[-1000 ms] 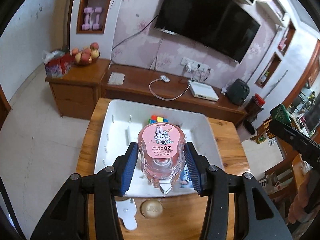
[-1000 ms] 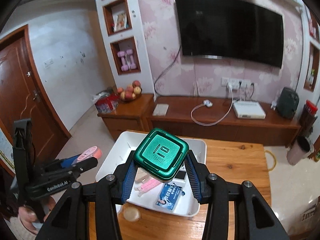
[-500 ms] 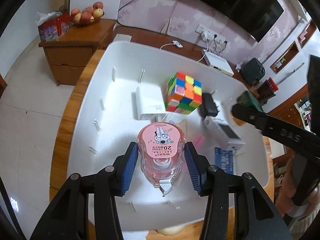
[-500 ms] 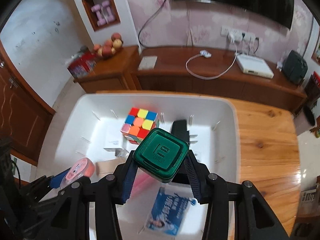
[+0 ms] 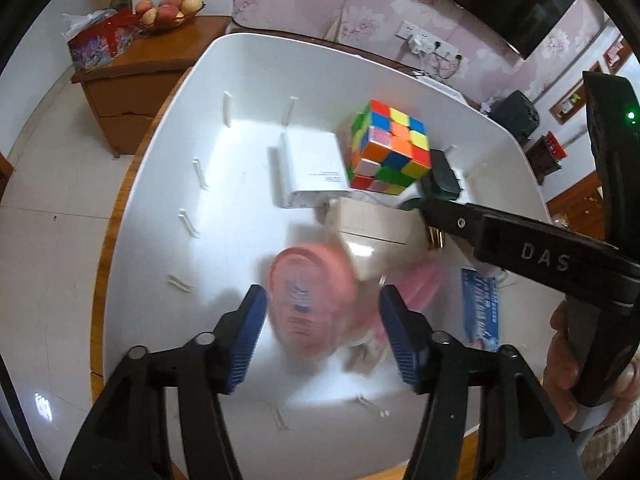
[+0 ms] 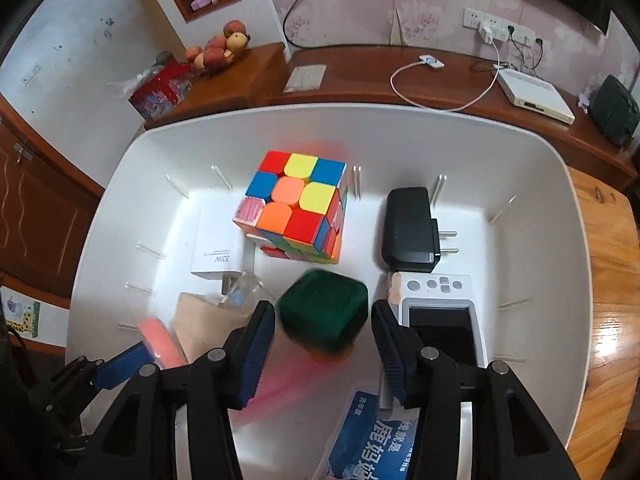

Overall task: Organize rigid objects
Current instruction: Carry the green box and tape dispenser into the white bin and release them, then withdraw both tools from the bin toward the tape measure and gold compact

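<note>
Both grippers hang over the white bin [image 5: 152,208] [image 6: 532,184]. My left gripper [image 5: 322,334] is open; the pink correction-tape dispenser [image 5: 306,308] is blurred between and below its fingers, free of the pads. My right gripper [image 6: 323,350] is open; the green square box [image 6: 323,314] is blurred just ahead of its fingers, free of them. The right gripper also shows in the left wrist view [image 5: 432,208]; the left one shows at the lower left of the right wrist view [image 6: 132,356].
In the bin lie a colour cube [image 6: 294,208], a white charger [image 6: 216,248], a black plug adapter [image 6: 408,230], a white device with a screen [image 6: 440,312], a beige box [image 5: 372,232] and a blue packet [image 6: 384,440]. The bin stands on a wooden table [image 6: 612,280].
Both grippers moved down into the bin and opened. The pink dispenser and the green box left the fingers and are dropping, blurred.
</note>
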### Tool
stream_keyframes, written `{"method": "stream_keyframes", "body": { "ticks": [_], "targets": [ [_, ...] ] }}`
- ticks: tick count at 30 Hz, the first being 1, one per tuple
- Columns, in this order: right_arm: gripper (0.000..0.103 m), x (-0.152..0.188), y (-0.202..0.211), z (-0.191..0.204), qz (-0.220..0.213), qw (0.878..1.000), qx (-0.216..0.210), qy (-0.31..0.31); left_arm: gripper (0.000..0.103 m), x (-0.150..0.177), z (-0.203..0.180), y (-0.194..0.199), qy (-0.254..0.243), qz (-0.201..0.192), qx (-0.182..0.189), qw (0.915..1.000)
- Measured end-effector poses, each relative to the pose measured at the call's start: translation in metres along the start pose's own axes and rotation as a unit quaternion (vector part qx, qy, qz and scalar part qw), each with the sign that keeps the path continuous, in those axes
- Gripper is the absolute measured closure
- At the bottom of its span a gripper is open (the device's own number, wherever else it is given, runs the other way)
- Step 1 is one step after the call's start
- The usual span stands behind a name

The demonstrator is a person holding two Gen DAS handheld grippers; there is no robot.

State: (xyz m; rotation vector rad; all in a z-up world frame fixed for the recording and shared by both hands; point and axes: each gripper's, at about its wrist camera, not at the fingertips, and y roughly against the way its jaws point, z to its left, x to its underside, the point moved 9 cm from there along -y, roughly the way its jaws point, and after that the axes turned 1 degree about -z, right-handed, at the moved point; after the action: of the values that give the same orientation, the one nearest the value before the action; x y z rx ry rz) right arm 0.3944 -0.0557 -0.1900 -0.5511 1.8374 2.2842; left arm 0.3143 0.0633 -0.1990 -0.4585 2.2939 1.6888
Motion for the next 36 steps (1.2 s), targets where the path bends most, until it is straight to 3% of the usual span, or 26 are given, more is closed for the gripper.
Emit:
{"method": "stream_keyframes", "body": {
  "ticks": [2, 5, 14, 23, 36],
  "targets": [
    [0.045, 0.0, 0.009, 0.0, -0.009, 1.0, -0.008, -0.001, 0.022, 0.001, -0.007, 0.003, -0.003, 0.004, 0.015, 0.9999],
    [0.044, -0.004, 0.028, 0.002, -0.027, 0.999, -0.019, -0.003, 0.016, 0.001, -0.013, 0.012, -0.017, -0.008, 0.002, 0.9998],
    [0.044, -0.002, 0.093, 0.014, -0.084, 0.996, -0.039, 0.005, 0.015, 0.002, -0.026, 0.055, -0.037, -0.041, 0.004, 0.9985],
    [0.044, 0.012, 0.164, 0.019, -0.14, 0.989, -0.028, 0.023, 0.015, 0.006, -0.042, 0.113, -0.055, -0.079, -0.002, 0.9954],
    [0.044, 0.069, 0.236, 0.03, -0.197, 0.978, -0.027, 0.055, 0.014, 0.044, -0.052, 0.173, -0.081, -0.117, -0.019, 0.9896]
  ]
}}
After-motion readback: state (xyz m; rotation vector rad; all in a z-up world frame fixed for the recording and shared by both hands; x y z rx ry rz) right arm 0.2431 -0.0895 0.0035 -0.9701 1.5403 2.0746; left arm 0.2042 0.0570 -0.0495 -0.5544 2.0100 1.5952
